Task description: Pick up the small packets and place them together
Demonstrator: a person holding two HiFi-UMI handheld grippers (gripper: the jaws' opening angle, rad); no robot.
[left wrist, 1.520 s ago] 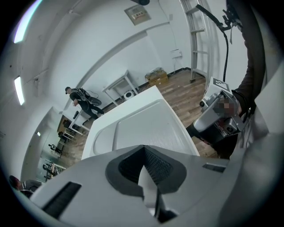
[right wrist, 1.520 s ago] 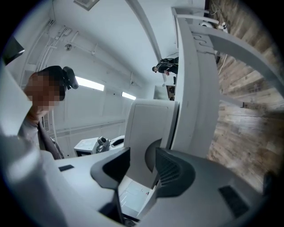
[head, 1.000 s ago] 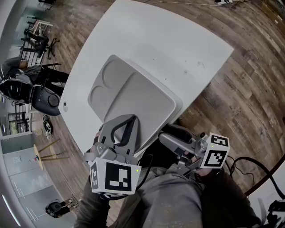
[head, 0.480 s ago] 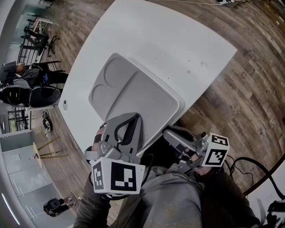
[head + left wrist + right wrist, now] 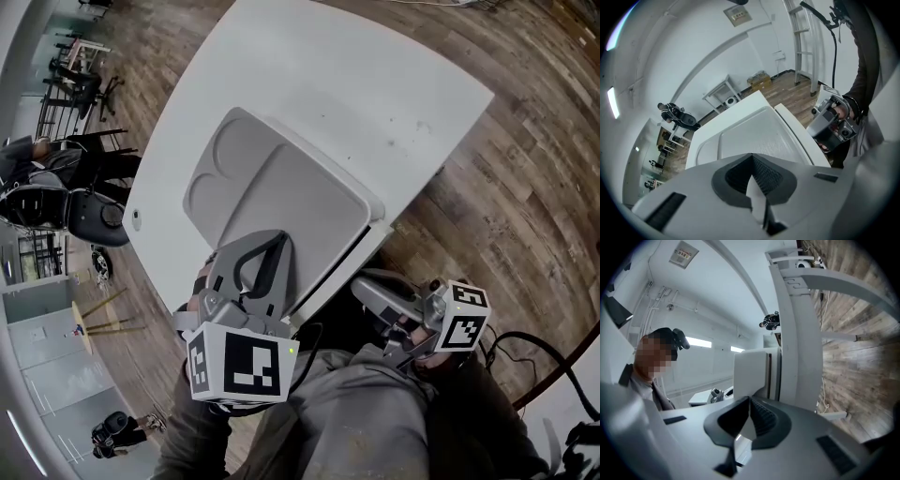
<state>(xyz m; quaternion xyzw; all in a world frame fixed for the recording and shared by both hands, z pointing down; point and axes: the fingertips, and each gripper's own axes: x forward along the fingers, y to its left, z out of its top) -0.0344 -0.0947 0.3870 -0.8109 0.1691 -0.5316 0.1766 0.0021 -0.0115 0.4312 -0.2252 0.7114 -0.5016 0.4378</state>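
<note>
No small packets show in any view. A grey compartment tray [image 5: 281, 187] lies on the white table [image 5: 356, 84]. My left gripper [image 5: 279, 238] hangs over the tray's near corner, its jaws closed tip to tip with nothing between them. In the left gripper view the gripper [image 5: 752, 157] points across the bare tray [image 5: 754, 129]. My right gripper [image 5: 364, 286] is off the table, below its near edge by the person's lap. It is shut and holds nothing. In the right gripper view the gripper [image 5: 750, 400] faces the table's edge side-on.
Wooden floor [image 5: 525, 187] surrounds the table. Chairs and a seated person [image 5: 47, 178] are at the far left. A dark cable [image 5: 534, 347] runs on the floor at the lower right. The table's corner [image 5: 487, 94] juts out to the right.
The right gripper has drifted slightly to the right under the table edge. The left gripper has stayed over the tray's near corner.
</note>
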